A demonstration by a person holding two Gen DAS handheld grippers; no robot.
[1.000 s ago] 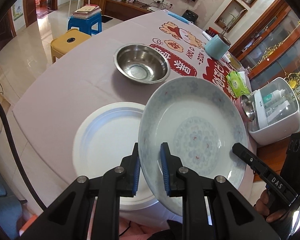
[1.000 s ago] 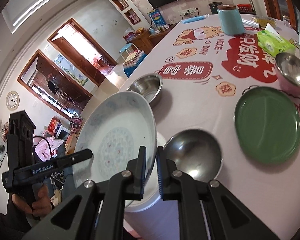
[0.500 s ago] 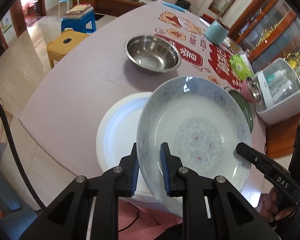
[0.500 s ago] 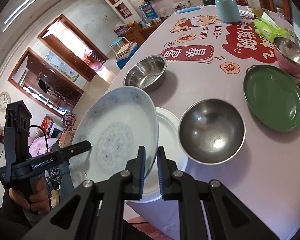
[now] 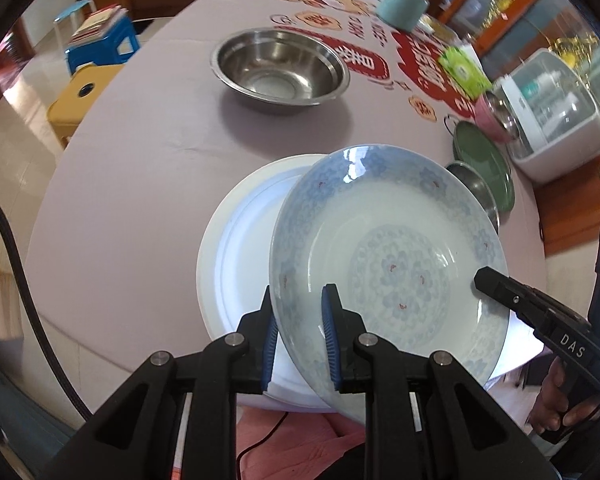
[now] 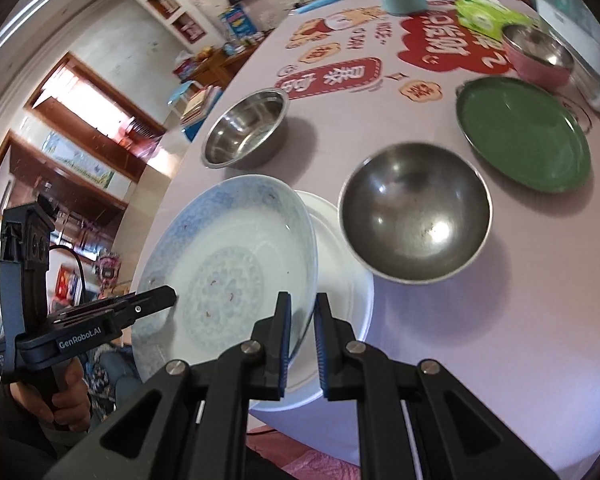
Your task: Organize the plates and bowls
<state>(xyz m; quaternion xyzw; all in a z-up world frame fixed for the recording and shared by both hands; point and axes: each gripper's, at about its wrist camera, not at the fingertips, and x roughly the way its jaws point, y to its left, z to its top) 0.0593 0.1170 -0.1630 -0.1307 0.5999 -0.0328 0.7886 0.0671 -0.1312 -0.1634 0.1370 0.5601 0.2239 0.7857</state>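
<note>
Left view hides steel bowl [image 6: 414, 210]

Blue-patterned plate [image 5: 384, 264] hides most of the white plate [image 5: 236, 256] under it in both views, plus most of a steel bowl [image 5: 474, 190] at right in the left wrist view. Green plate [image 5: 486, 160] partly hidden there by that bowl. Pink bowl [image 6: 538, 54] at upper right of the right wrist view is blurred, and contact between the two plates can't be told.

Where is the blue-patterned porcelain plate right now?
The blue-patterned porcelain plate hangs tilted over the plain white plate at the table's near edge, its rim clamped by both grippers' jaws.
</note>
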